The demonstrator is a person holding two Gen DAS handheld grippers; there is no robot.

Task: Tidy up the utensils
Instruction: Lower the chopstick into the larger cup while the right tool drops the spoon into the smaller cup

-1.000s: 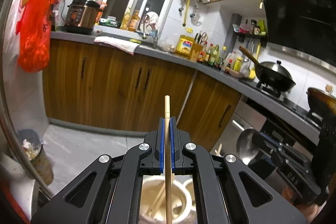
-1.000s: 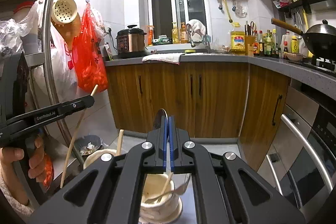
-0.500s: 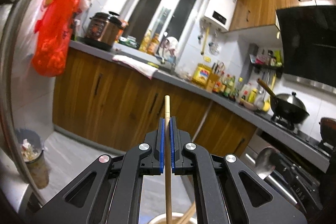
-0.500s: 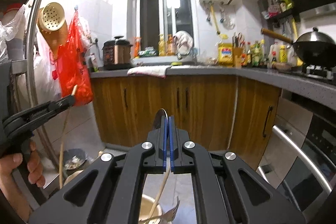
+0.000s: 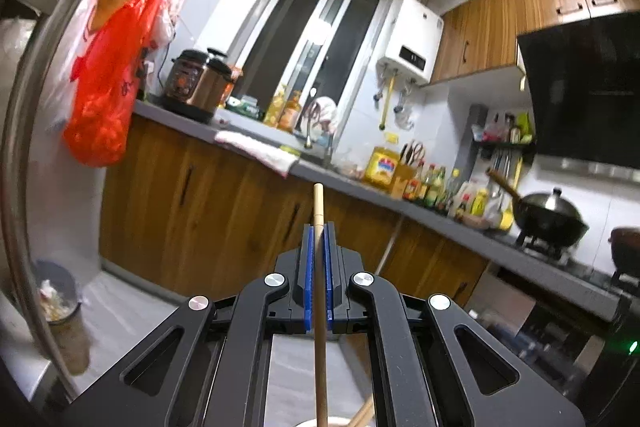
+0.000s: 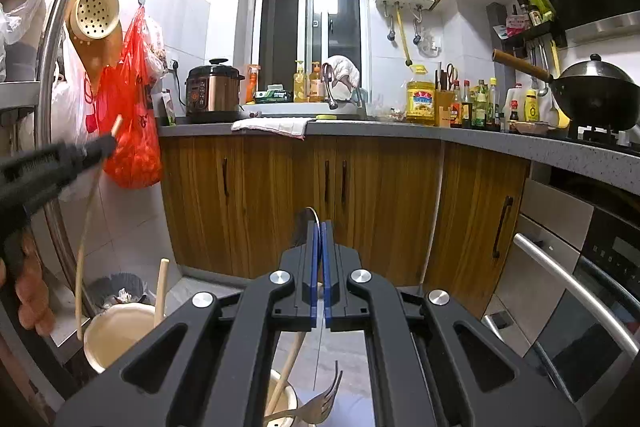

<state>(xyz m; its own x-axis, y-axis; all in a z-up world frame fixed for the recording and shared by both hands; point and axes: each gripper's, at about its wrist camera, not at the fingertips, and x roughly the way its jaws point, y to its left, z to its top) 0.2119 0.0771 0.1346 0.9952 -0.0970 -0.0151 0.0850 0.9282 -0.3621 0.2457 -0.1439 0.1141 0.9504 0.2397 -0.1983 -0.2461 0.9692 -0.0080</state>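
My left gripper point(image 5: 318, 231) is shut on a wooden chopstick point(image 5: 319, 307) that stands upright between its blue pads, with its lower end just above a cup rim at the frame's bottom. In the right wrist view the left gripper point(image 6: 106, 143) holds that chopstick point(image 6: 84, 251) up at the left, above a cream cup point(image 6: 116, 335) with another wooden stick in it. My right gripper point(image 6: 319, 227) is shut on a metal spoon point(image 6: 306, 223), whose bowl shows above the pads. Below it a second cup point(image 6: 286, 395) holds a fork point(image 6: 320, 407) and wooden chopsticks.
A steel rack post point(image 6: 56, 99) runs up the left. Wooden cabinets point(image 6: 320, 203) and a grey counter with a rice cooker point(image 6: 212, 91), bottles and a wok point(image 6: 596, 95) lie ahead. A bin point(image 5: 60, 307) stands on the floor. An oven door handle point(image 6: 576, 291) is at the right.
Both grippers have risen. The left one lifted the chopstick up out of its cup; the right one lifted the spoon above the other cup.
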